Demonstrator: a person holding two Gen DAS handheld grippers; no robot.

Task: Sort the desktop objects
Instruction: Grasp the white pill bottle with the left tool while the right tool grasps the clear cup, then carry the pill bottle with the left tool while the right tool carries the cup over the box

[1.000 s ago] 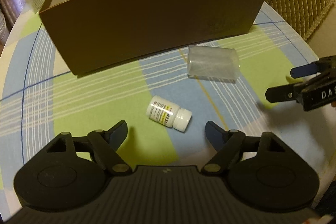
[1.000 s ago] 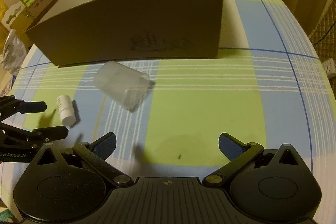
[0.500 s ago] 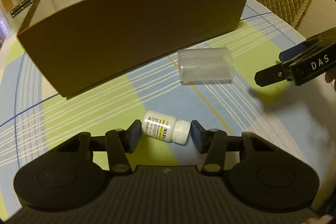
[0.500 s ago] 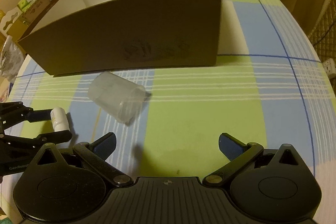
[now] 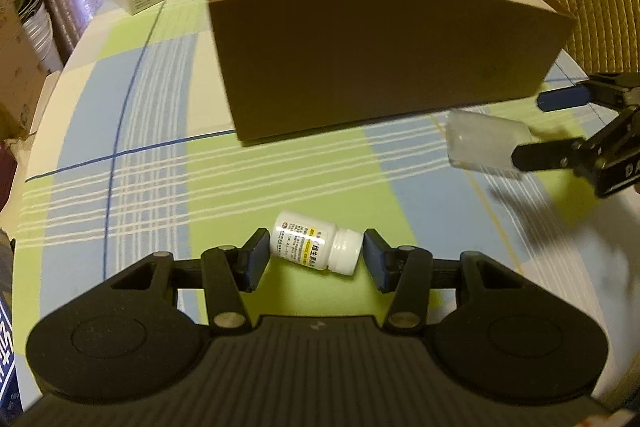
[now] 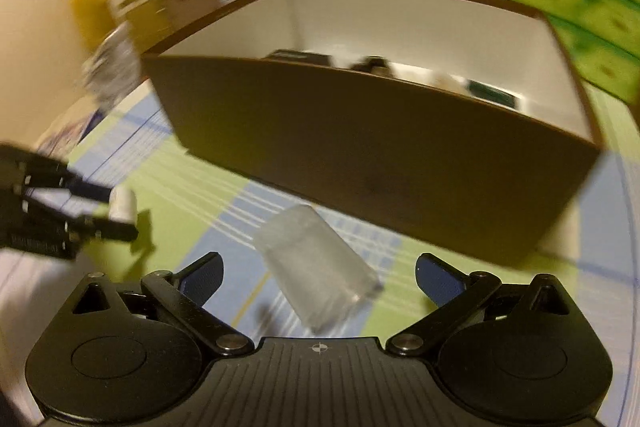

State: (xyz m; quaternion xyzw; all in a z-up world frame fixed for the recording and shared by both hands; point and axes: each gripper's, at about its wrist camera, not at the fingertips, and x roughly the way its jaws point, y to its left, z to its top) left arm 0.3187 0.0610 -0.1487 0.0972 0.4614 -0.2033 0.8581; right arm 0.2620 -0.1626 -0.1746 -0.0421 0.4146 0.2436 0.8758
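Blurring right view, box contents indistinct.

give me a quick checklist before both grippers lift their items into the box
1. Left gripper fingers on both ends of the white pill bottle: ok, pads touch base and cap.
2. Bottle lifted off the checked tablecloth: cannot tell.
3. Right gripper around the clear plastic cup: ok, the cup lies on its side between the fingers.
4. Right fingers closed on the cup: not ok, spread wide and apart from it.
5. Brown box open at the top: ok.
6. Room inside the box: cannot tell; some items show in the right wrist view, blurred.
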